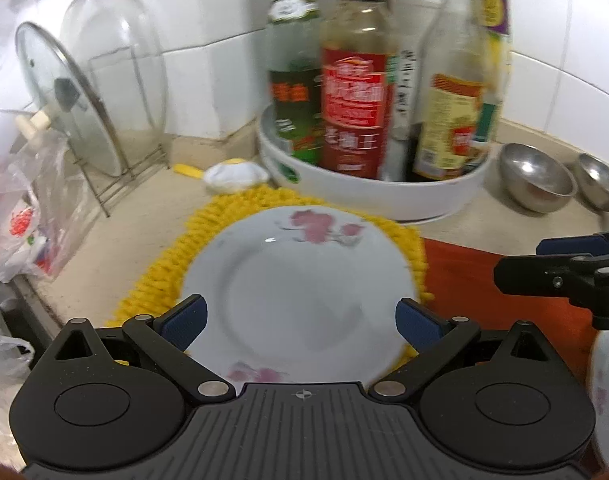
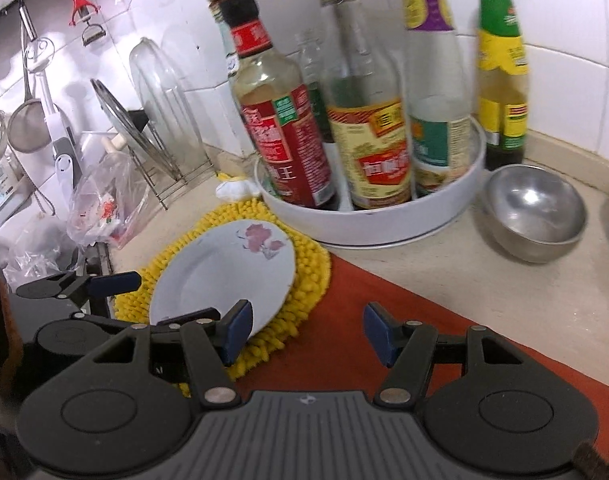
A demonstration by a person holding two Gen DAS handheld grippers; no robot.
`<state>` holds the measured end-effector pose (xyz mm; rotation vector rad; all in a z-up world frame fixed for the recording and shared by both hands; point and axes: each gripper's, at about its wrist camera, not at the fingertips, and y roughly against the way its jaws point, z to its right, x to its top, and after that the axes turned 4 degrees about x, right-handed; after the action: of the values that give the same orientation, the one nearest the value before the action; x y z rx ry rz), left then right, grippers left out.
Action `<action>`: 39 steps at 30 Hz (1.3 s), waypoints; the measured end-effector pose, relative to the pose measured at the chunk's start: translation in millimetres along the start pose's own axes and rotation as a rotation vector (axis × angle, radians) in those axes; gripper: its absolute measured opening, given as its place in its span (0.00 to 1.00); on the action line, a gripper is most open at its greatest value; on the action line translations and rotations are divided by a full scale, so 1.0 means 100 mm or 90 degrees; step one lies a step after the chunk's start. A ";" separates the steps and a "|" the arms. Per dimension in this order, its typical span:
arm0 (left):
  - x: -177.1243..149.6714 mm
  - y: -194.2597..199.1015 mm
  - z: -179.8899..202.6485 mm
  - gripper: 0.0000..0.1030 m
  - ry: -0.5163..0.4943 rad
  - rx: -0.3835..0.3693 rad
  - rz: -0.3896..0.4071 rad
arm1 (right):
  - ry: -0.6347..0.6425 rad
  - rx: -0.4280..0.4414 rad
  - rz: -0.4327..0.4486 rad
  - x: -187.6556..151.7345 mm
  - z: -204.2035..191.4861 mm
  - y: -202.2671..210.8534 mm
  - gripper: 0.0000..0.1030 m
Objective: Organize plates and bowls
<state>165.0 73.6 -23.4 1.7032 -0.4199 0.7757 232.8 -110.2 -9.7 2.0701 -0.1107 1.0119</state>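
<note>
The left gripper (image 1: 300, 322) stands with its blue pads wide apart and nothing clamped, hanging over the near rim of the flowered plate (image 1: 300, 292), which lies flat on a yellow shaggy mat (image 1: 164, 276) at twelve o'clock from the jaws. The right gripper (image 2: 306, 334) is likewise parted and empty above a red cloth (image 2: 384, 292), with the same plate at ten o'clock from it. Farther out, a white round tray (image 2: 384, 220) of sauce bottles (image 2: 288, 140) sits at twelve o'clock, and a steel bowl (image 2: 534, 212) rests on the counter at two o'clock, just beside the tray.
</note>
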 end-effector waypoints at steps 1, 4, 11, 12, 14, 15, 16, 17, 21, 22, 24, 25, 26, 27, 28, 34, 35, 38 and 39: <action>0.01 -0.03 -0.04 0.99 0.002 0.002 -0.003 | -0.001 0.002 -0.003 0.02 -0.02 -0.05 0.56; 0.05 -0.14 -0.15 0.99 0.006 0.008 -0.011 | 0.000 0.008 -0.010 0.08 -0.06 -0.19 0.56; 0.12 -0.37 -0.38 0.99 0.017 0.003 -0.034 | -0.007 0.013 -0.038 0.20 -0.10 -0.55 0.56; 0.12 -0.39 -0.40 0.99 0.017 0.002 -0.037 | -0.008 0.014 -0.043 0.21 -0.10 -0.60 0.56; 0.14 -0.45 -0.44 0.99 0.019 -0.004 -0.044 | -0.011 0.018 -0.055 0.21 -0.09 -0.69 0.56; 0.14 -0.47 -0.46 0.99 0.020 -0.008 -0.048 | -0.014 0.021 -0.061 0.21 -0.10 -0.74 0.56; 0.14 -0.49 -0.47 0.99 0.020 -0.010 -0.050 | -0.016 0.024 -0.067 0.22 -0.10 -0.78 0.56; 0.15 -0.51 -0.48 0.98 0.019 -0.013 -0.053 | -0.017 0.026 -0.071 0.22 -0.11 -0.82 0.56; 0.15 -0.58 -0.50 0.98 0.016 -0.025 -0.064 | -0.010 0.041 -0.087 0.25 -0.17 -0.94 0.56; 0.15 -0.59 -0.50 0.97 0.015 -0.031 -0.066 | -0.010 0.050 -0.095 0.25 -0.18 -0.97 0.56; 0.14 -0.63 -0.50 0.95 0.010 -0.039 -0.072 | -0.009 0.046 -0.099 0.26 -0.18 -1.02 0.55; 0.14 -0.65 -0.50 0.95 0.008 -0.046 -0.077 | -0.010 0.045 -0.104 0.26 -0.17 -1.05 0.54; 0.13 -0.67 -0.49 0.94 0.008 -0.052 -0.080 | -0.015 0.044 -0.108 0.26 -0.16 -1.06 0.52; 0.13 -0.68 -0.48 0.94 0.003 -0.051 -0.079 | -0.018 0.042 -0.109 0.26 -0.15 -1.07 0.51; 0.13 -0.68 -0.47 0.94 -0.003 -0.049 -0.078 | -0.014 0.041 -0.110 0.27 -0.16 -1.07 0.50; 0.14 -0.68 -0.47 0.93 0.005 -0.054 -0.078 | -0.046 0.054 -0.129 0.26 -0.07 -1.17 0.42; 0.14 -0.68 -0.47 0.93 0.003 -0.053 -0.078 | -0.051 0.054 -0.131 0.25 -0.07 -1.18 0.42; 0.14 -0.64 -0.46 0.92 0.007 -0.055 -0.084 | -0.047 0.043 -0.131 0.23 -0.11 -1.13 0.40; 0.14 -0.62 -0.46 0.93 0.009 -0.059 -0.086 | -0.047 0.039 -0.131 0.23 -0.13 -1.10 0.40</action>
<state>201.8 136.1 -52.7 1.6215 -0.3220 0.6600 284.0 -22.1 -58.9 2.1251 0.0947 0.8224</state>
